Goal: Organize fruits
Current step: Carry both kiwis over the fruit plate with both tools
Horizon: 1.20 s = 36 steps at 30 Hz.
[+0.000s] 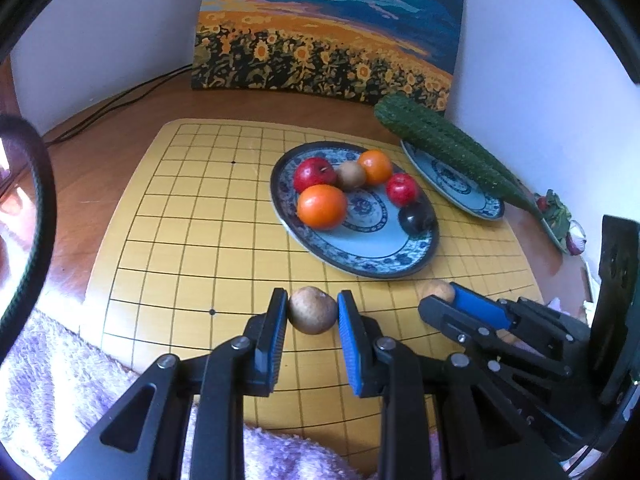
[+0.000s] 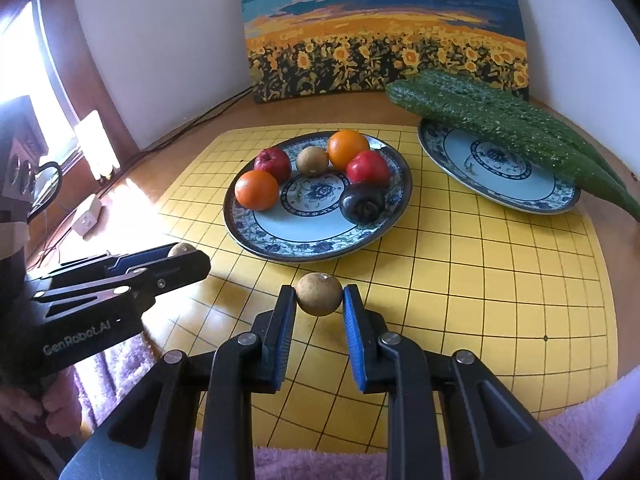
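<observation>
My left gripper (image 1: 312,307) is shut on a brown kiwi-like fruit (image 1: 312,310) just above the yellow grid board (image 1: 180,220). My right gripper (image 2: 319,299) is shut on a second brown fruit (image 2: 319,299); it also shows in the left wrist view (image 1: 437,290). A blue-patterned plate (image 2: 312,236) holds two oranges (image 2: 256,190), two red apples (image 2: 367,168), a kiwi (image 2: 312,161) and a dark purple fruit (image 2: 362,203). The left gripper shows at the left of the right wrist view (image 2: 184,254).
A second blue plate (image 2: 496,176) at the right carries two green cucumbers (image 2: 500,120). A sunflower painting (image 2: 380,28) leans on the back wall. Cables (image 1: 120,100) run at the back left. A purple fluffy cloth (image 1: 60,380) lies along the near edge.
</observation>
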Available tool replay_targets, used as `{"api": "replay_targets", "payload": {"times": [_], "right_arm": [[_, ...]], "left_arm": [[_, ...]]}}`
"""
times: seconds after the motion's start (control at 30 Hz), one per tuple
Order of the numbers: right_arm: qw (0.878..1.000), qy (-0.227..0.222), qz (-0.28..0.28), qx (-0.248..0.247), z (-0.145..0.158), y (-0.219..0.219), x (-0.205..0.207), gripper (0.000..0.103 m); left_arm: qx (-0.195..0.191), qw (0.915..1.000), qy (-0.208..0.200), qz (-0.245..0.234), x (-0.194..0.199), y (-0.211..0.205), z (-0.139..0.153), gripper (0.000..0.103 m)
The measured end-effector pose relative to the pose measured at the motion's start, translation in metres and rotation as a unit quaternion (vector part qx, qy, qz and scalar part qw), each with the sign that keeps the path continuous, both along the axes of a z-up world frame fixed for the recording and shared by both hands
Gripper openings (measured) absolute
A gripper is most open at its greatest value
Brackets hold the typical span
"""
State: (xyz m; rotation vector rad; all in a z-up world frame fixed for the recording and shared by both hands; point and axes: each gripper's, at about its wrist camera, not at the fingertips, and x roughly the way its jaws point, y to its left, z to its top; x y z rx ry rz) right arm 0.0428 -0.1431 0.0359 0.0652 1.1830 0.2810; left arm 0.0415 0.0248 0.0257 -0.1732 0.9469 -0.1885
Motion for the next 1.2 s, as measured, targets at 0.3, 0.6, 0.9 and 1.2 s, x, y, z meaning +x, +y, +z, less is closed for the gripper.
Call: {"api": "replay_targets", "payload": {"times": [0.3, 0.6, 0.9, 1.2], "right_arm": [[1.0, -0.009, 0.007, 0.004, 0.017, -0.007, 0.003, 0.025], [0.999, -0.027, 0.027, -0.015, 0.028, -0.011, 0.023, 0.025], [0.999, -0.013, 0.03, -0.005, 0.014, -0.007, 0.029, 0.026], [0.999, -0.016, 0.043, -0.008, 0.006, 0.003, 0.031, 0.026]], "left_arm": [[-0.003, 0.9998, -0.01, -0.014, 0.011, -0.013, 0.012, 0.026], [-0.001, 0.9995, -0.02, -0.023, 0.034, -0.03, 0.019, 0.026], [0.01, 0.9999, -0.001, -0.006, 0.046, -0.021, 0.001, 0.026], [0.013, 0.9998, -0.01, -0.008, 0.047, -0.019, -0.001, 0.026]]}}
